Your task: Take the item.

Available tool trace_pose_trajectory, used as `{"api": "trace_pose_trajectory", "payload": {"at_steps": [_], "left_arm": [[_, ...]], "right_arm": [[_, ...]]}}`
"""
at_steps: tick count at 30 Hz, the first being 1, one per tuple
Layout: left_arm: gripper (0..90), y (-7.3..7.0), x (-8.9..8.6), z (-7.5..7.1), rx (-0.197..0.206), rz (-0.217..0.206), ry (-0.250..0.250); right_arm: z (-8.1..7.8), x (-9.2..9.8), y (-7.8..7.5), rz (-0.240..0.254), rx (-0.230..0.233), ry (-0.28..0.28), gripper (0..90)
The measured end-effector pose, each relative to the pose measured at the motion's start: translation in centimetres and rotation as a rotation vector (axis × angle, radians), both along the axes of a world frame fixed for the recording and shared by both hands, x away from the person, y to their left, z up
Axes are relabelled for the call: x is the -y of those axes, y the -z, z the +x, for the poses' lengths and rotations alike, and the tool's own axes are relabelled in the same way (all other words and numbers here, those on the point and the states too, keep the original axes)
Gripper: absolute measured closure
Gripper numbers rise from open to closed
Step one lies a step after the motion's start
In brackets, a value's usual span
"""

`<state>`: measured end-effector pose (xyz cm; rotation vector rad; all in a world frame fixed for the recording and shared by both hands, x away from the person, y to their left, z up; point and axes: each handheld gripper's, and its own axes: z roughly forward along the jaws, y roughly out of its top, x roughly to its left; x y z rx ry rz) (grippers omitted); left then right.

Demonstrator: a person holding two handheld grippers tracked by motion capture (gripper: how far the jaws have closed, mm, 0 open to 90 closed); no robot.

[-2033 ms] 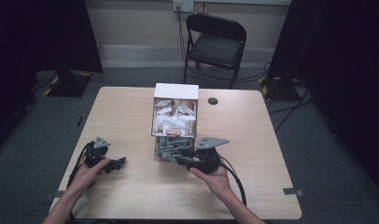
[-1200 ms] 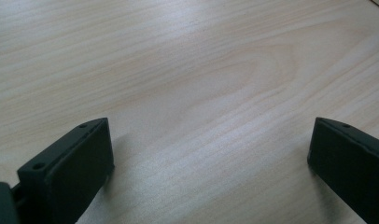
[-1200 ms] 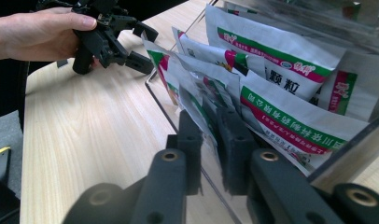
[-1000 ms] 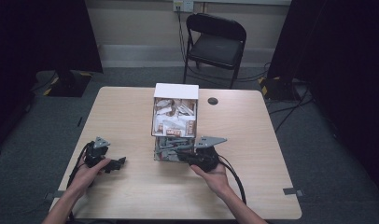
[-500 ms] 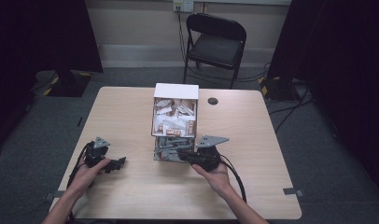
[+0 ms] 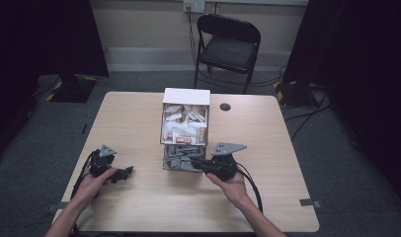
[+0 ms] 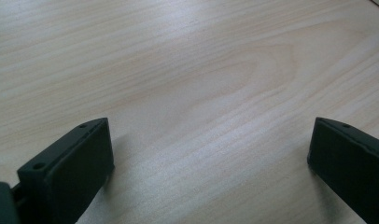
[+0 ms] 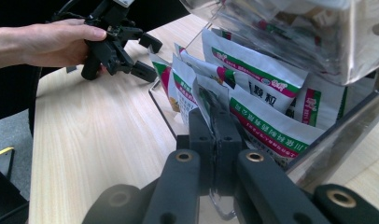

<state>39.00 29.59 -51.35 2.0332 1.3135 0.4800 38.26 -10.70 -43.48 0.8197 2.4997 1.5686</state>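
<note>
Sachets (image 8: pixel 253 105) stand packed in the clear dispenser (image 6: pixel 184 140) at frame centre. Right gripper (image 8: pixel 214 114) is clenched on 1 sachet's edge at the bin's lower opening. Left gripper (image 6: pixel 120 174) rests at lower left on the table (image 7: pixel 187 70), jaws released.

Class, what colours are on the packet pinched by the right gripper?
The packet is white with green and red bands, clearest in the right gripper view.

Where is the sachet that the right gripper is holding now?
In the right gripper view, the sachet stands in the front row of the clear dispenser's lower tray, pinched by the right gripper; in the high view, this is at the table's middle.
</note>
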Motion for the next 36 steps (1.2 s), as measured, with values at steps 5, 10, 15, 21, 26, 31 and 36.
{"api": "trace_pose_trajectory", "payload": {"at_steps": [5,10,15,21,26,31,36], "left_arm": [[0.0,0.0,0.0,0.0,0.000,-0.001,0.000],[0.0,0.0,0.0,0.0,-0.002,0.001,0.001],[0.0,0.0,0.0,0.0,0.000,0.000,0.000],[0.0,0.0,0.0,0.0,0.000,0.000,0.000],[0.0,0.0,0.0,0.0,0.000,0.000,0.000],[0.0,0.0,0.0,0.0,-0.002,0.001,0.001],[0.0,0.0,0.0,0.0,-0.002,0.001,0.001]], "right_arm": [[-0.1,0.4,-0.4,0.003,0.006,0.010,89.5],[-0.1,0.6,-0.5,0.003,0.010,0.008,89.6],[-0.4,0.7,-0.9,0.013,0.014,0.004,89.6],[-0.4,1.1,-1.2,0.016,0.020,0.006,89.7],[-0.5,1.4,-1.4,0.026,0.021,0.011,89.8],[-0.9,1.6,-2.1,0.042,0.038,0.009,89.8],[-1.2,1.6,-2.6,0.052,0.047,0.010,90.0]]}}
